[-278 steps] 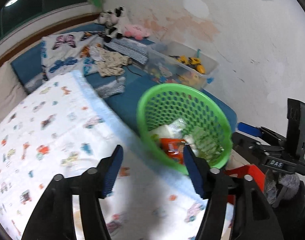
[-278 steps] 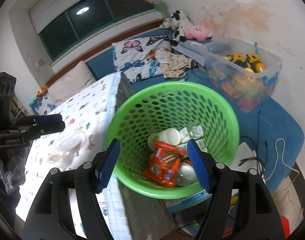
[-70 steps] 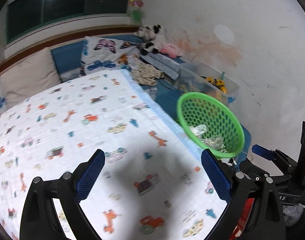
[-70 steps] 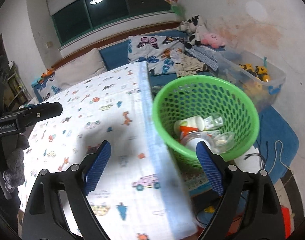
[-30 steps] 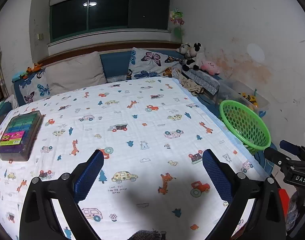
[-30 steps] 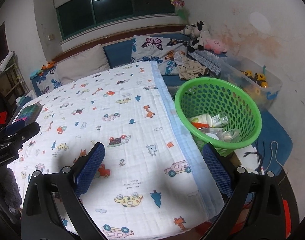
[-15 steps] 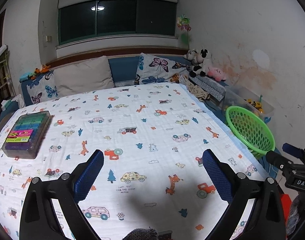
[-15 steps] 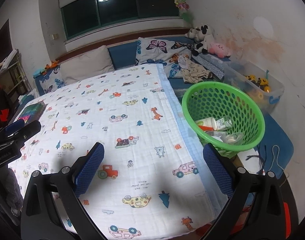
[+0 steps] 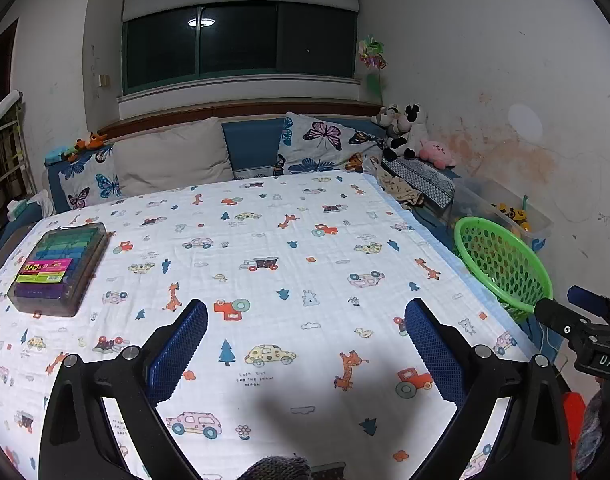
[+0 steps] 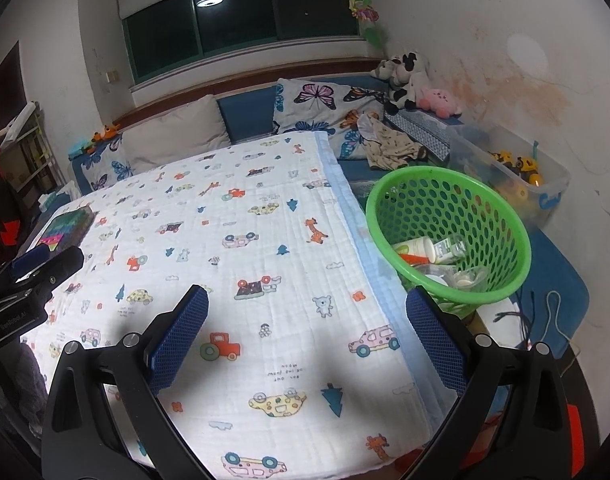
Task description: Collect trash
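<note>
Left gripper (image 9: 305, 344) and right gripper (image 10: 305, 338) are both hovering over the white cartoon-print blanket (image 10: 241, 256), jaws spread wide, gripping nothing. Green perforated plastic basket (image 10: 449, 240) is sitting just off the blanket's right edge, holding bottles and wrappers (image 10: 433, 256). Clear box of coloured blocks (image 9: 57, 268) is lying near the blanket's left edge.

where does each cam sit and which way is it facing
Left wrist: on the left gripper, above the blanket, facing the window; open jaws and the right gripper show.
Right wrist: on the right gripper, nearer the basket; open jaws and the left gripper show.
Shared: blanket, basket, marker box.
</note>
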Motion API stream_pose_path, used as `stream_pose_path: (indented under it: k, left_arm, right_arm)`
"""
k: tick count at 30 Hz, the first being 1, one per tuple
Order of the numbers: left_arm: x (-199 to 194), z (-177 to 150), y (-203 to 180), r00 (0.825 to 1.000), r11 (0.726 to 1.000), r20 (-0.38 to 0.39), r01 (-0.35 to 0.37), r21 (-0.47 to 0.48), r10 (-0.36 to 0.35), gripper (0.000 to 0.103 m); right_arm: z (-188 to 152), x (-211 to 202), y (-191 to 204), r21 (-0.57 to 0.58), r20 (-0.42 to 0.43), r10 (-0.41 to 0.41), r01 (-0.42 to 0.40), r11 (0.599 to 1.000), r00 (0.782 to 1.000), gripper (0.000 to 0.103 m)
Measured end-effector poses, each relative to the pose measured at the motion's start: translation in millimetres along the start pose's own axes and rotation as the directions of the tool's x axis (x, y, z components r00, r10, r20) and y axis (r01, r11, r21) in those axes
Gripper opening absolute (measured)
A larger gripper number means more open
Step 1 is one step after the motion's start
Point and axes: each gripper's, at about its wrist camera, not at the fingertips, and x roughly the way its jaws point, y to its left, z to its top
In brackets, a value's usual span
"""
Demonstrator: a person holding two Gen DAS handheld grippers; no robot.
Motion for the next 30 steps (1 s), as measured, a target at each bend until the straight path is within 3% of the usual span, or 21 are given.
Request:
stream_pose_path:
  k: [30]
  left_arm:
    - [-0.1,-5.9,0.0,1.000,1.000,-0.003,-0.010,-0.015,0.010,0.096]
  right_arm:
    - [1.4,-0.1,5.0,0.004,0.002,0.008,-0.008,1.000,1.000,0.098]
